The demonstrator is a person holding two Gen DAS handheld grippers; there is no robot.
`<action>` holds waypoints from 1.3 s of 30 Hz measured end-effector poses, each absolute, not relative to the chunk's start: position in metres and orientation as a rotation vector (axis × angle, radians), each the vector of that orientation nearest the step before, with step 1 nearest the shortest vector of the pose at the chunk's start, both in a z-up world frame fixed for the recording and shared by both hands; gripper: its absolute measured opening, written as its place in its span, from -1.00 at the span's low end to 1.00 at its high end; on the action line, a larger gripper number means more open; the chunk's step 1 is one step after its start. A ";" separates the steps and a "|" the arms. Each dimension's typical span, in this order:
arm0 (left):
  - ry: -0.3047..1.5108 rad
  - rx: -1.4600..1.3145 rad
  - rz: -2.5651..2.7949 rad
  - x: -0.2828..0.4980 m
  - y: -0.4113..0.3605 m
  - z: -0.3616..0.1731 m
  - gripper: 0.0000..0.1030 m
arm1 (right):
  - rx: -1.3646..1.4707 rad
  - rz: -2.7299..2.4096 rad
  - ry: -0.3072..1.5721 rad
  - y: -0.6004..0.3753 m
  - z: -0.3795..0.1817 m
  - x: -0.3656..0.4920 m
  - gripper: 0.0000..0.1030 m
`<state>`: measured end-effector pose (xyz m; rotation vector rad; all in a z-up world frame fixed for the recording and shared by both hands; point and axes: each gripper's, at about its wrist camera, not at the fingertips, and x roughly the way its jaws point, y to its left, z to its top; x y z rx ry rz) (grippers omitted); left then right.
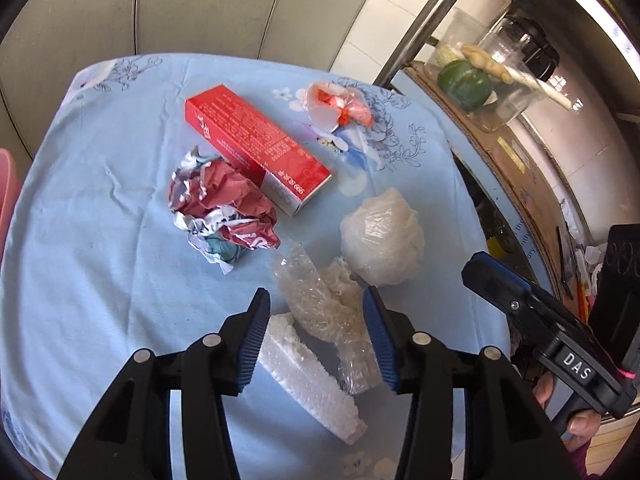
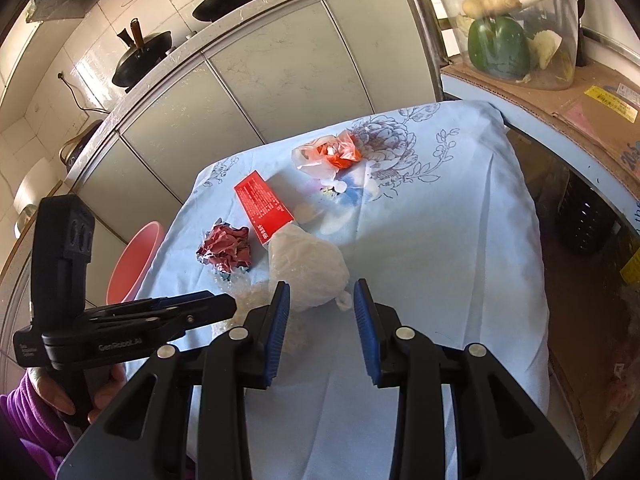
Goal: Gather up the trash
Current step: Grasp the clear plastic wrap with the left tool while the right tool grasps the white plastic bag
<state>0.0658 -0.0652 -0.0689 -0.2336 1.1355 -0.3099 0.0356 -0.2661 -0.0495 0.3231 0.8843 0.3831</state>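
Trash lies on a light-blue flowered tablecloth (image 1: 100,248): a red carton (image 1: 256,148), a crumpled red-and-white paper ball (image 1: 224,208), an orange-and-white plastic bag (image 1: 340,108), a white plastic bag ball (image 1: 382,236), clear bubble wrap (image 1: 320,312) and a white foam strip (image 1: 308,376). My left gripper (image 1: 316,292) is open and straddles the bubble wrap; its right pad sits close against it, its left pad stands apart. My right gripper (image 2: 322,284) is open just short of the white bag ball (image 2: 308,268), with nothing pressed between its pads.
A pink bin (image 2: 134,260) stands off the table's left edge. To the right, a cardboard-topped shelf (image 2: 560,96) carries a clear container with a green pepper (image 2: 500,48). Grey cabinet doors (image 2: 280,64) run behind the table. A hand in a purple sleeve (image 2: 24,408) holds the left gripper.
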 end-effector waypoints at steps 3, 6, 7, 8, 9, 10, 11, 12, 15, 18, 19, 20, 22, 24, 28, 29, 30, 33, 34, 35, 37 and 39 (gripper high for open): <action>1.132 -0.228 -0.321 0.068 -0.072 -0.071 -0.07 | 0.330 0.387 0.888 -0.269 -0.053 0.037 -0.34; 1.113 -0.182 -0.331 0.067 -0.080 -0.071 -0.07 | 0.337 0.389 0.894 -0.271 -0.056 0.037 -0.34; 1.107 -0.172 -0.334 0.067 -0.082 -0.071 -0.07 | 0.339 0.389 0.898 -0.271 -0.058 0.038 -0.34; 1.095 -0.161 -0.341 0.067 -0.083 -0.070 -0.07 | 0.342 0.389 0.901 -0.272 -0.059 0.039 -0.34; 1.086 -0.148 -0.346 0.066 -0.085 -0.070 -0.09 | 0.354 0.392 0.905 -0.273 -0.060 0.040 -0.34; 1.077 -0.135 -0.351 0.065 -0.086 -0.070 -0.13 | 0.362 0.396 0.907 -0.274 -0.060 0.040 -0.34; 1.073 -0.125 -0.353 0.065 -0.087 -0.070 -0.21 | 0.369 0.402 0.910 -0.274 -0.061 0.041 -0.34; 1.074 -0.119 -0.356 0.064 -0.087 -0.070 -0.38 | 0.377 0.409 0.912 -0.274 -0.061 0.042 -0.22; 1.063 -0.124 -0.367 0.062 -0.085 -0.070 -0.57 | 0.386 0.419 0.904 -0.273 -0.059 0.043 0.01; 1.050 -0.129 -0.375 0.058 -0.082 -0.066 -0.72 | 0.368 0.424 0.904 -0.268 -0.057 0.046 0.01; 1.044 -0.139 -0.378 0.057 -0.079 -0.064 -0.72 | 0.364 0.427 0.906 -0.266 -0.057 0.047 0.01; 1.035 -0.150 -0.381 0.055 -0.077 -0.062 -0.73 | 0.358 0.431 0.908 -0.263 -0.057 0.048 0.01; 1.014 -0.166 -0.383 0.053 -0.072 -0.056 -0.73 | 0.346 0.436 0.912 -0.259 -0.057 0.050 0.02; 0.994 -0.182 -0.380 0.050 -0.066 -0.050 -0.73 | 0.329 0.442 0.919 -0.253 -0.058 0.052 0.02; 0.953 -0.224 -0.375 0.046 -0.051 -0.036 -0.73 | 0.284 0.432 0.943 -0.243 -0.061 0.057 0.02; 0.944 -0.231 -0.374 0.045 -0.047 -0.033 -0.73 | 0.275 0.430 0.945 -0.241 -0.061 0.058 0.02; 0.937 -0.236 -0.372 0.044 -0.044 -0.031 -0.73 | 0.260 0.424 0.949 -0.240 -0.063 0.061 0.02; 0.917 -0.250 -0.363 0.041 -0.033 -0.025 -0.73 | 0.234 0.415 0.957 -0.236 -0.066 0.066 0.03; 0.913 -0.254 -0.356 0.040 -0.029 -0.024 -0.73 | 0.224 0.410 0.960 -0.234 -0.067 0.068 0.03; 0.912 -0.258 -0.349 0.039 -0.026 -0.023 -0.73 | 0.218 0.407 0.963 -0.233 -0.069 0.070 0.04; 0.911 -0.266 -0.334 0.038 -0.019 -0.023 -0.73 | 0.210 0.404 0.977 -0.229 -0.074 0.074 0.05; 0.914 -0.277 -0.326 0.038 -0.014 -0.025 -0.73 | 0.205 0.406 0.985 -0.226 -0.077 0.074 0.05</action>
